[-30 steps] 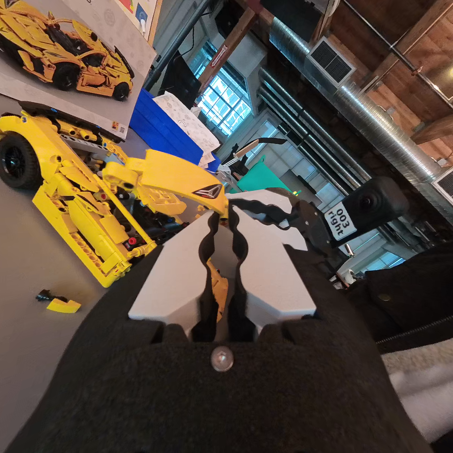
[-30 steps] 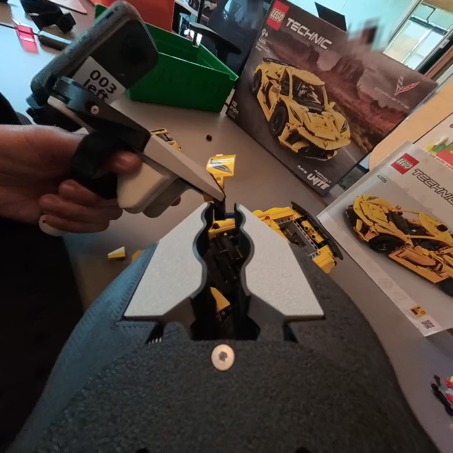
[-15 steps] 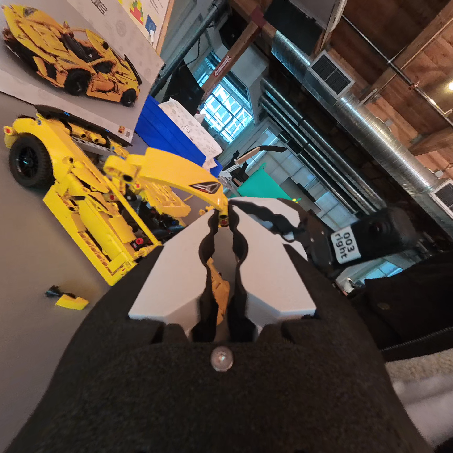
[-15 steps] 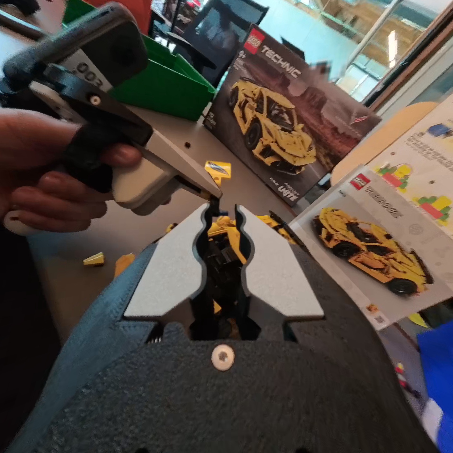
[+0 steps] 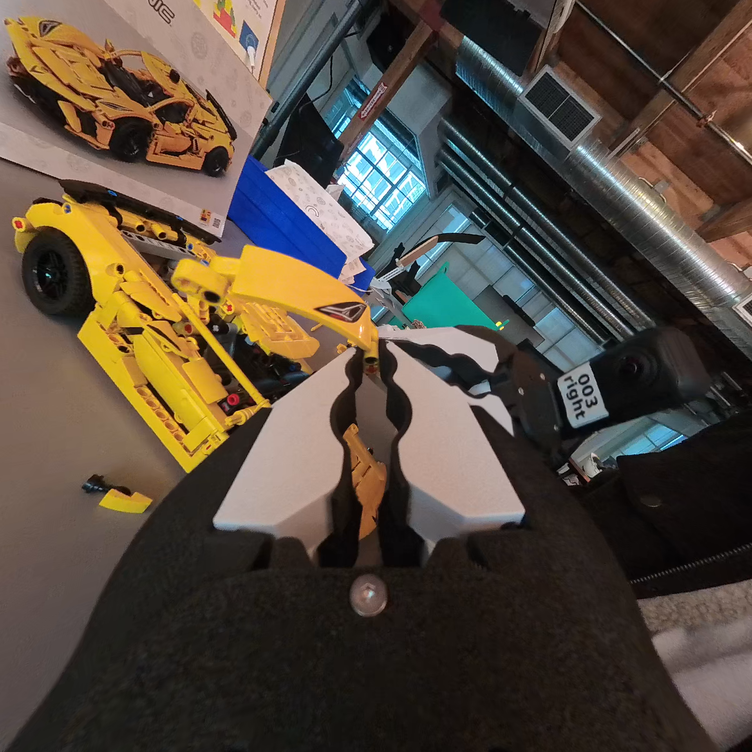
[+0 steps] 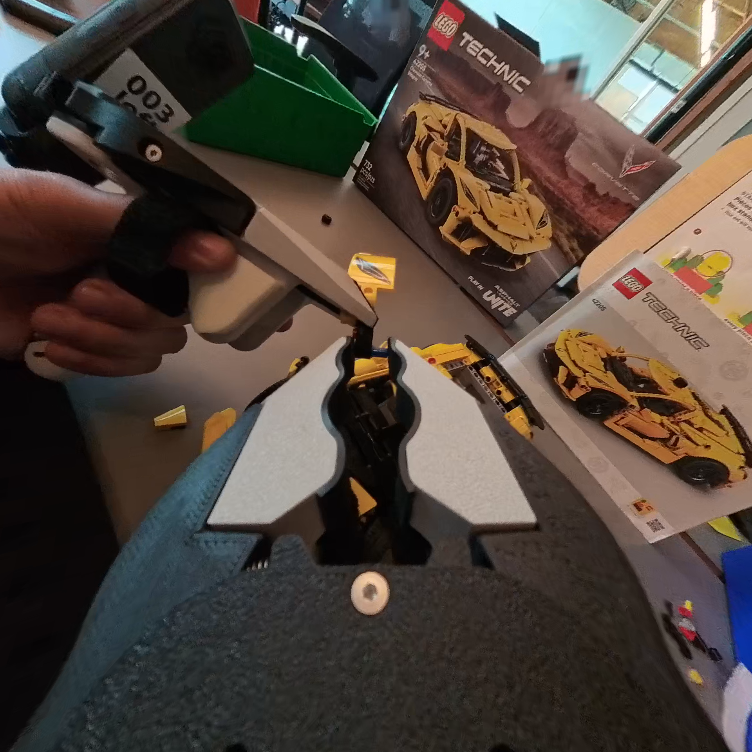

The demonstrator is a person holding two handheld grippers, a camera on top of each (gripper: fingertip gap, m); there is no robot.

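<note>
Yellow brick car (part-built) lies on grey table, ducted ceiling above.

The place looks like a converted industrial loft used as a workshop or lab. Overhead run a ribbed silver ventilation duct with white louvred vents, dark wooden ceiling beams and a tall multi-pane factory window. On the grey worktable stand a green plastic parts bin and a blue plastic bin.
</note>
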